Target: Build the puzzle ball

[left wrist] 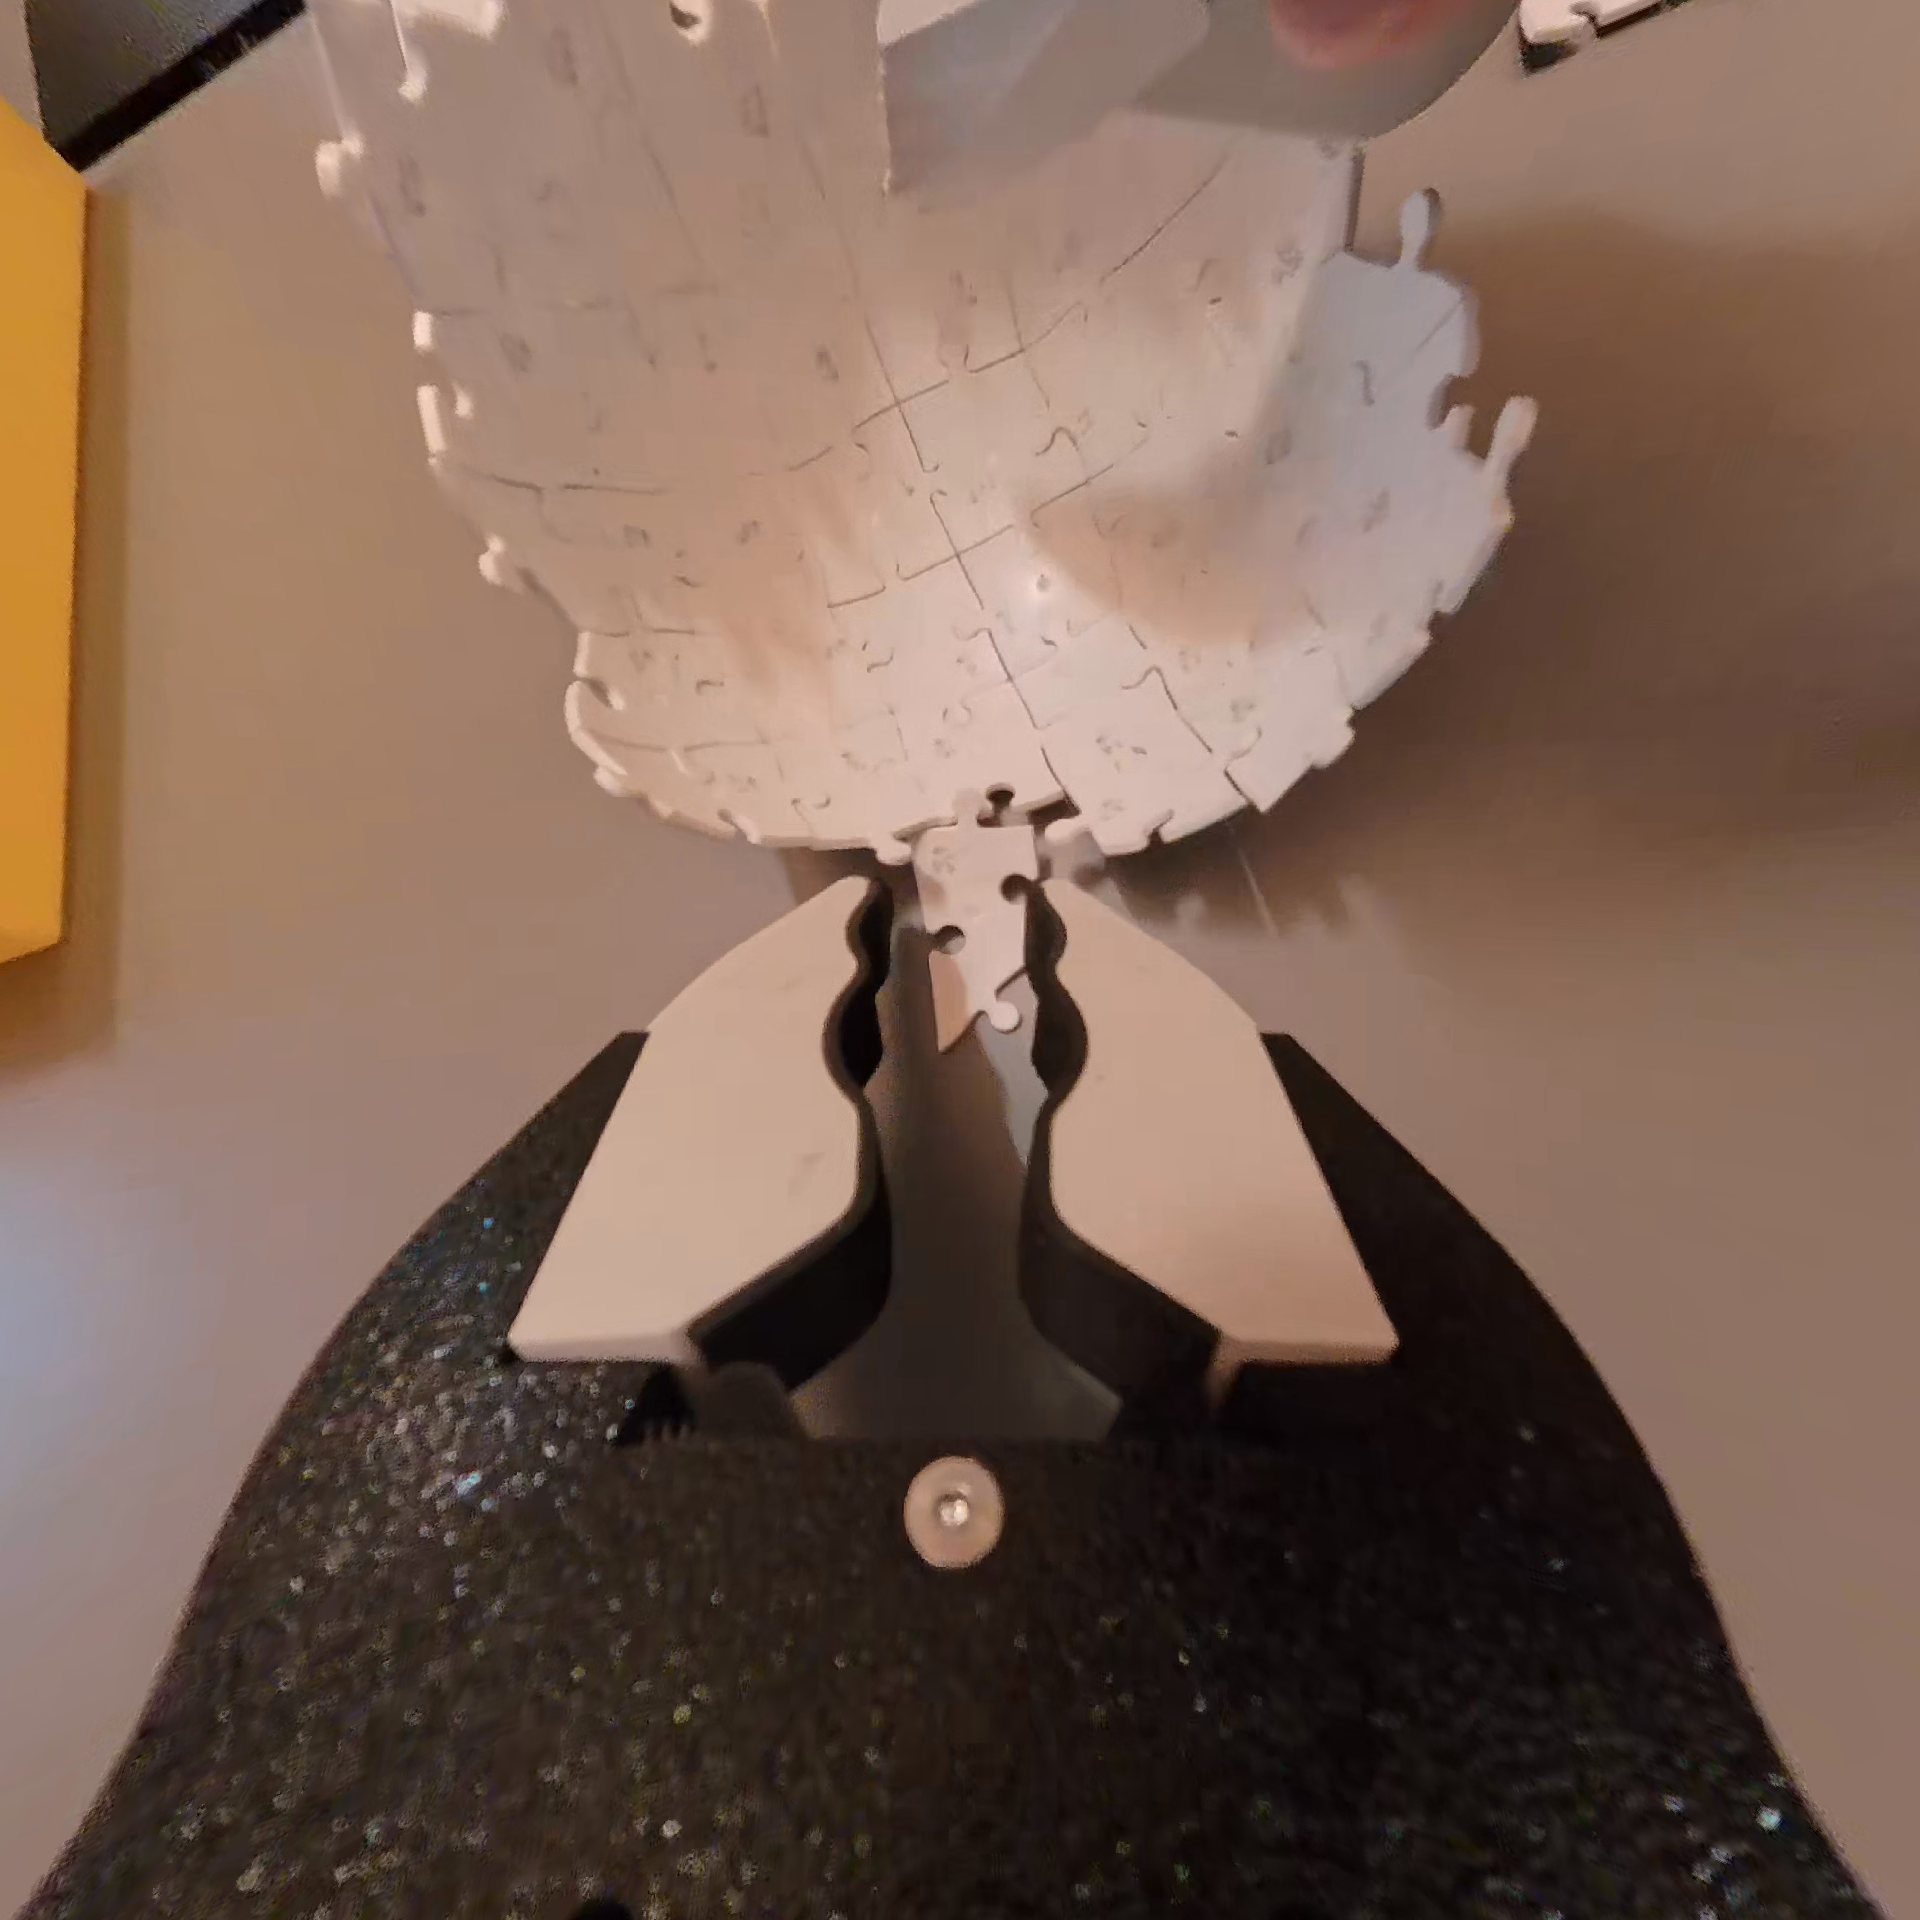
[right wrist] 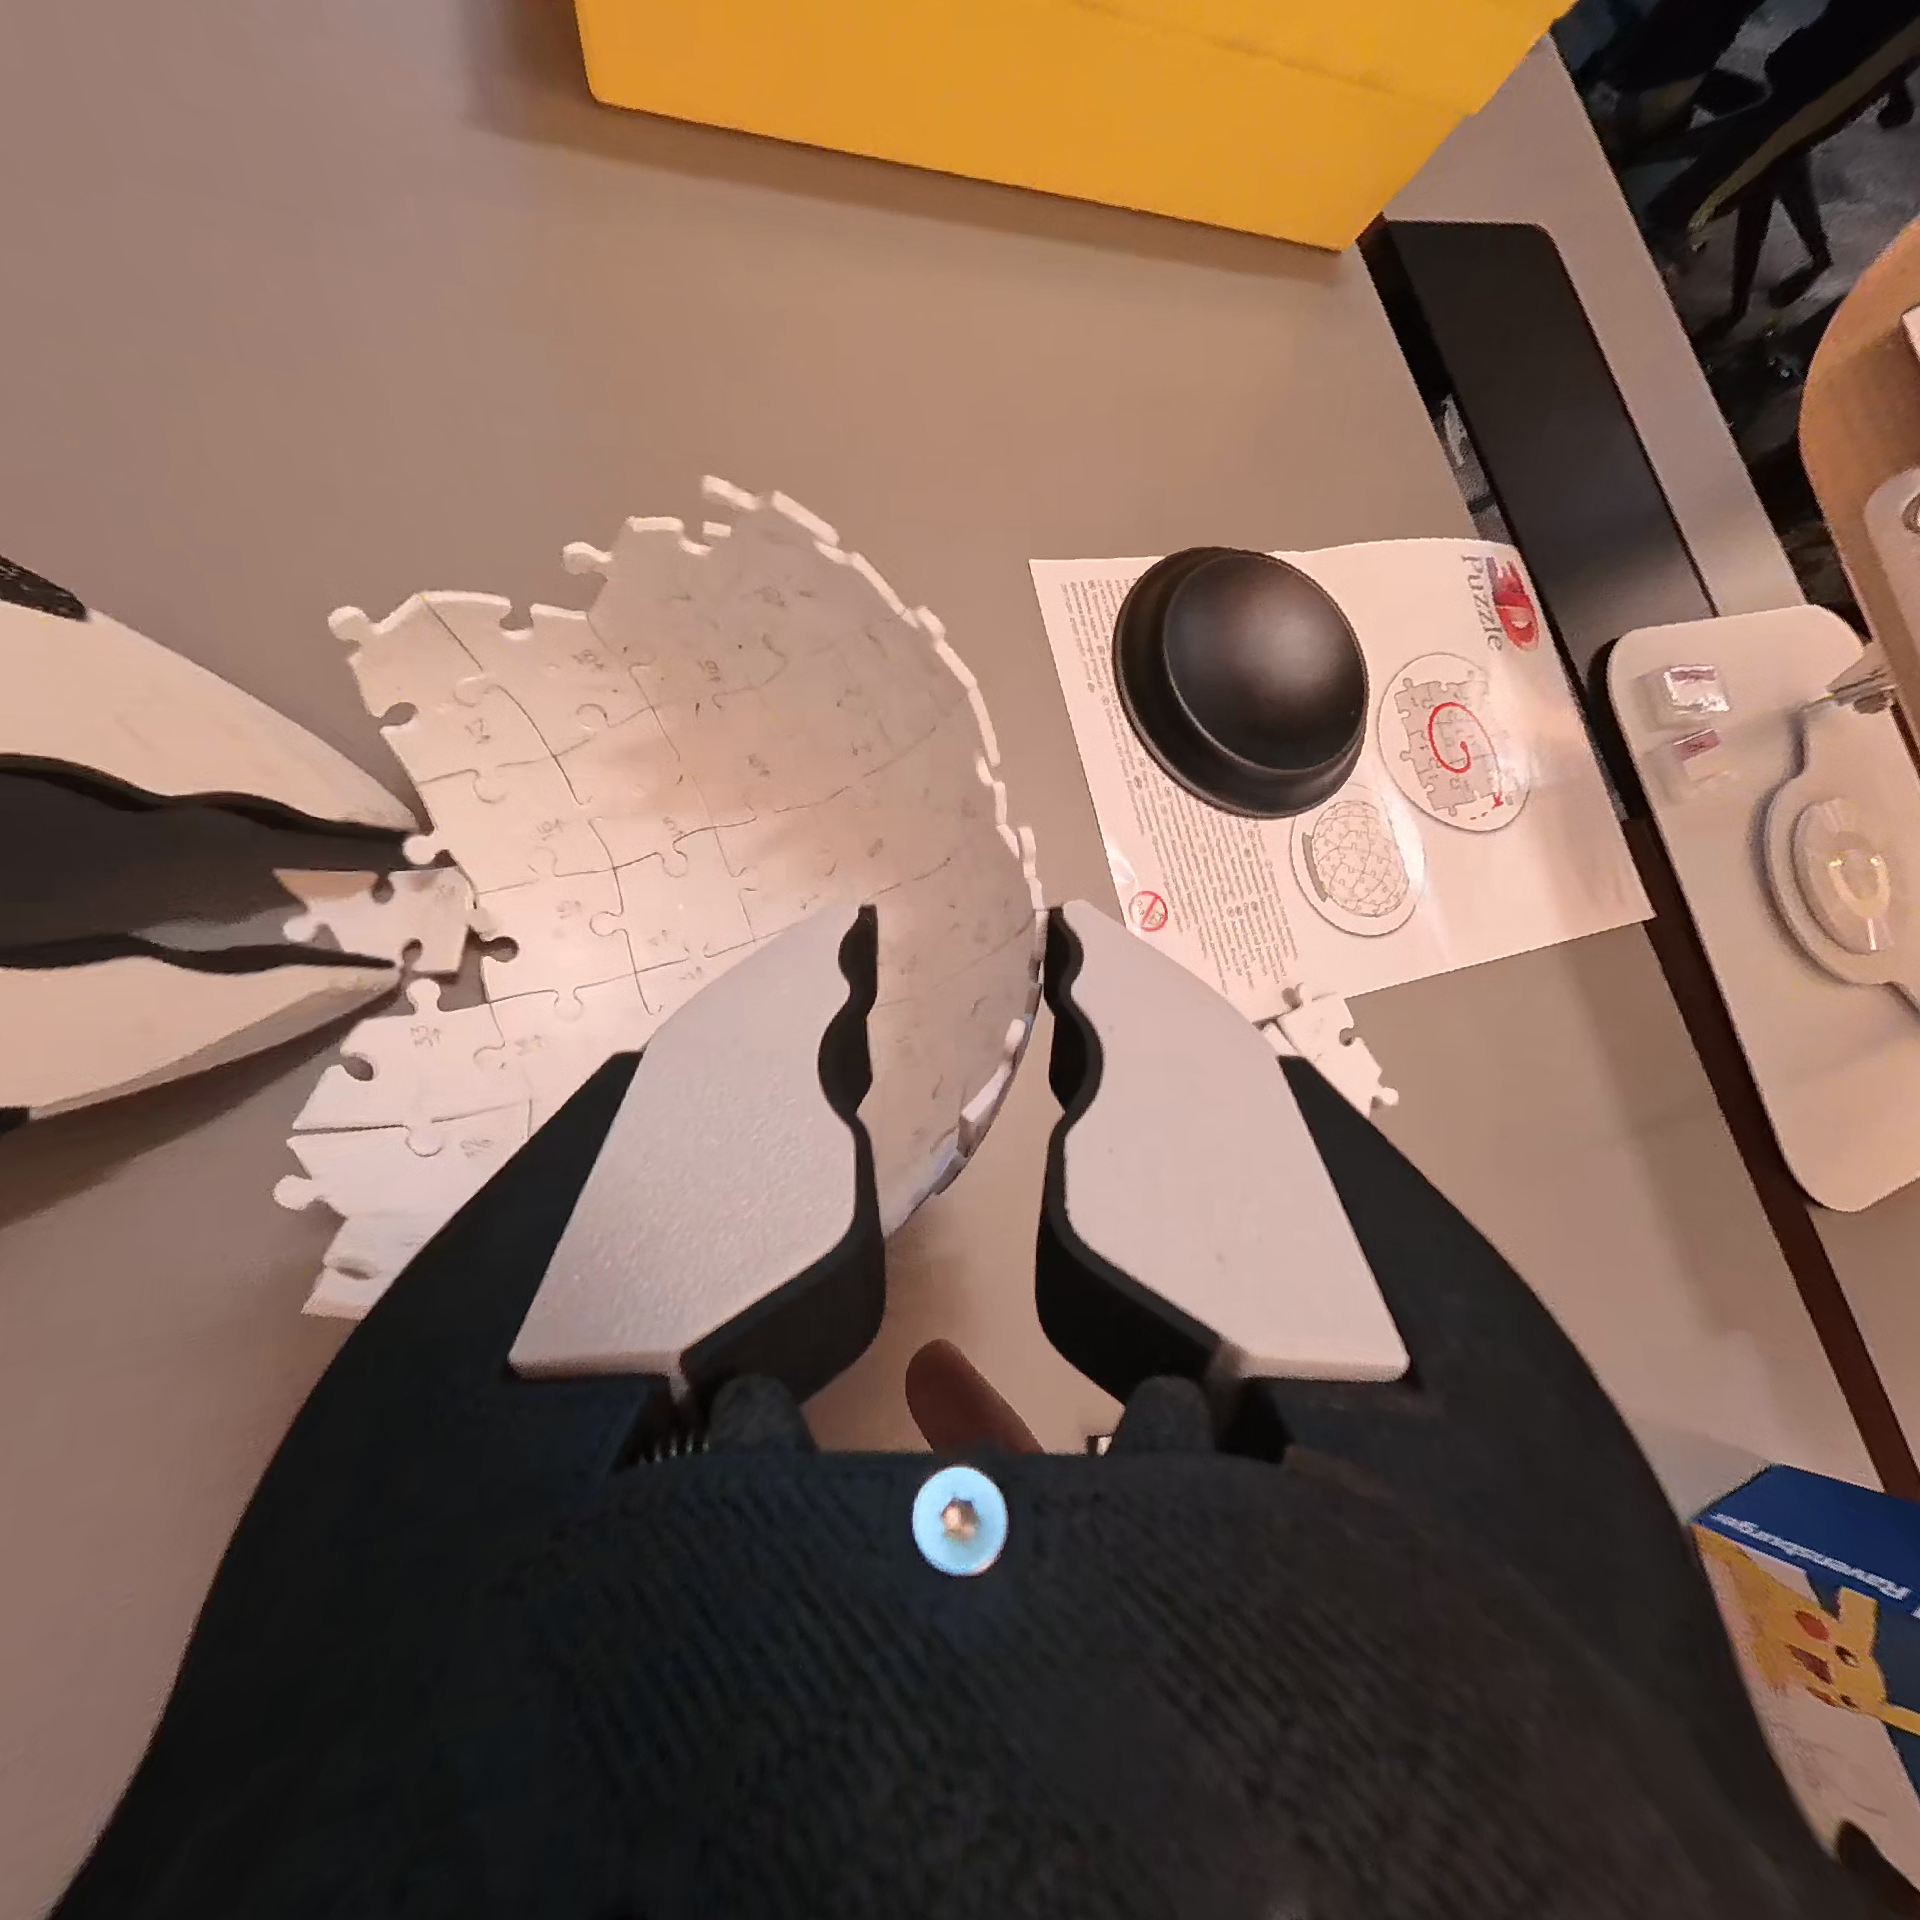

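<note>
A white partial puzzle ball shell [right wrist: 727,748] stands tilted on the grey table, its hollow side with pencilled marks facing me. My right gripper [right wrist: 961,920] grips its rim, with one finger inside the shell and one outside. My left gripper [left wrist: 956,904] is shut on a single white puzzle piece [left wrist: 971,935] and holds it against the shell's [left wrist: 831,468] jagged edge, at a gap there. From the right wrist view the left gripper [right wrist: 400,914] comes in from the left with the piece [right wrist: 384,914] at the shell's left edge. The right gripper [left wrist: 997,104] is a blur at the top.
A black round stand [right wrist: 1242,681] sits on an instruction sheet [right wrist: 1351,883] right of the shell. Loose white pieces [right wrist: 1330,1029] lie by the sheet. A yellow box [right wrist: 1039,94] stands behind. The puzzle box [right wrist: 1818,1662] is at the lower right. The table's black edge strip [right wrist: 1538,468] runs along the right. Left tips to right tips: about 12 centimeters.
</note>
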Available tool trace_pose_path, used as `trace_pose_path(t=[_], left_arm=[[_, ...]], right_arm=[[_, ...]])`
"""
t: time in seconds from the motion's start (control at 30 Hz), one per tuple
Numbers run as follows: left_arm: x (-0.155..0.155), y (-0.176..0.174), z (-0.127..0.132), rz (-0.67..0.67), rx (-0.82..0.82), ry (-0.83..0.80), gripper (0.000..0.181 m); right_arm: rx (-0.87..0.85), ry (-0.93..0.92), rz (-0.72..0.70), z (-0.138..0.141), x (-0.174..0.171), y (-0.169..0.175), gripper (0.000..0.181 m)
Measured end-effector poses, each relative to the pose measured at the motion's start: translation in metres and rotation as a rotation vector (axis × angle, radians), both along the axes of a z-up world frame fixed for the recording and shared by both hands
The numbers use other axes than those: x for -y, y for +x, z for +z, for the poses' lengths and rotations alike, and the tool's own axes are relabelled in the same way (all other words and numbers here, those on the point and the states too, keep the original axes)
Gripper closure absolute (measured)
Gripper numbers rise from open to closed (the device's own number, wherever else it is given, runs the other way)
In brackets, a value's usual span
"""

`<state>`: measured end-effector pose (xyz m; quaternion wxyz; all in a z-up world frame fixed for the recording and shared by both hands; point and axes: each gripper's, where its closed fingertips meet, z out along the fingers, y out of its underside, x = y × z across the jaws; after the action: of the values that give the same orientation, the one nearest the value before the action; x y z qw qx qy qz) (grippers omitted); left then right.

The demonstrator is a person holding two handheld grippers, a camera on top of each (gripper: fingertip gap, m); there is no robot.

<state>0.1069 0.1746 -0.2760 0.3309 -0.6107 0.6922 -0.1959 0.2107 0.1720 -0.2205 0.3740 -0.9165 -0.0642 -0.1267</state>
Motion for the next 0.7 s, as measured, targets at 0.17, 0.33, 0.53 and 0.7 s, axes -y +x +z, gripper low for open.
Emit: trace_pose_path(t=[0.17,0.33,0.53,0.7], left_arm=[[-0.002,0.000,0.006,-0.053,0.021,0.058,0.162],[-0.005,0.009,0.032,-0.067,0.115,0.120,0.166],[-0.026,0.012,0.047,0.025,0.216,0.126,0.160],[-0.023,0.012,0.047,0.034,0.241,0.006,0.156]], right_arm=[[-0.012,0.009,0.001,-0.001,0.001,0.002,0.151],[-0.014,0.011,-0.006,-0.003,0.001,0.005,0.150],[-0.031,0.020,-0.030,-0.007,0.002,0.013,0.152],[-0.060,0.051,-0.051,-0.006,0.001,0.018,0.165]])
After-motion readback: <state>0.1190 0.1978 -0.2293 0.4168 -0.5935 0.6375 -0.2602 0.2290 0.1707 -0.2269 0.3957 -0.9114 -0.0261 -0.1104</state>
